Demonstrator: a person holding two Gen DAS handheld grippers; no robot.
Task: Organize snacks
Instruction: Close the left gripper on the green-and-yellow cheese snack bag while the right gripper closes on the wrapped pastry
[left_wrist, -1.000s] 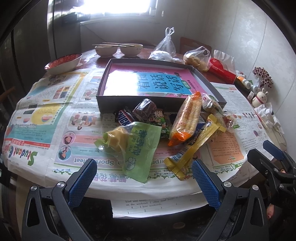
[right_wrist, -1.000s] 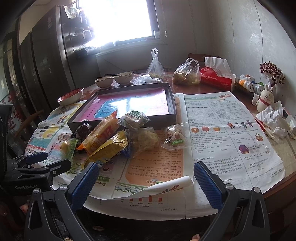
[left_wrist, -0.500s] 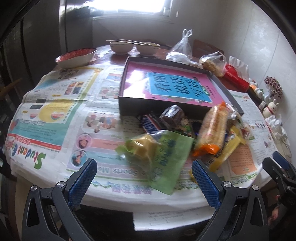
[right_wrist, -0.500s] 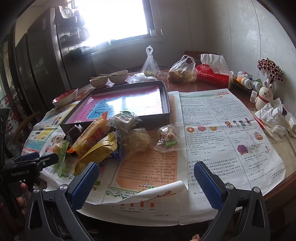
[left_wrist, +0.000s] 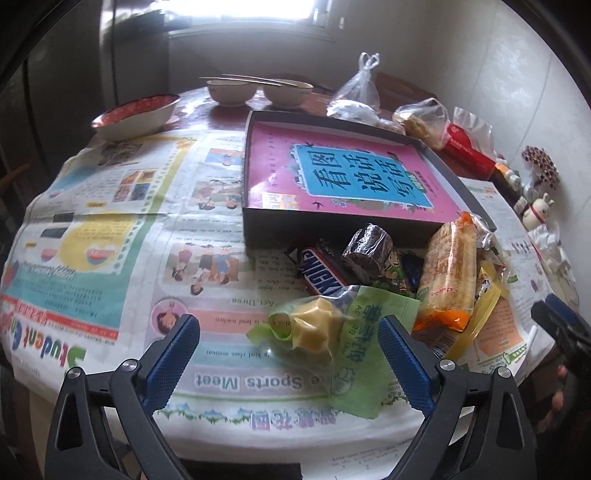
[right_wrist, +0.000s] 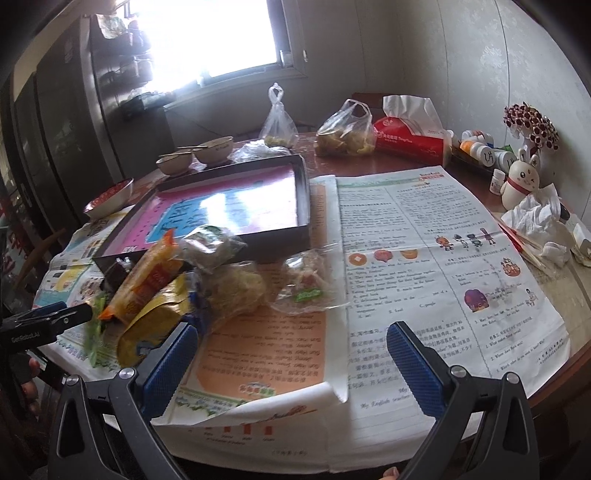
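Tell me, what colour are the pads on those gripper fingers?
Blue, with a fine dotted texture, on black arms. The pads show best in the left wrist view.

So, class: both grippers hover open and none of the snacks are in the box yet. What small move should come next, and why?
Probably ease the left gripper forward and shut it on the green packet: it lies nearest, between the open jaws, outside the box.

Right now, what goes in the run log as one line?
phase: approach | left tool: open, nearing green packet | right tool: open, idle | snacks piled before box | box holds none
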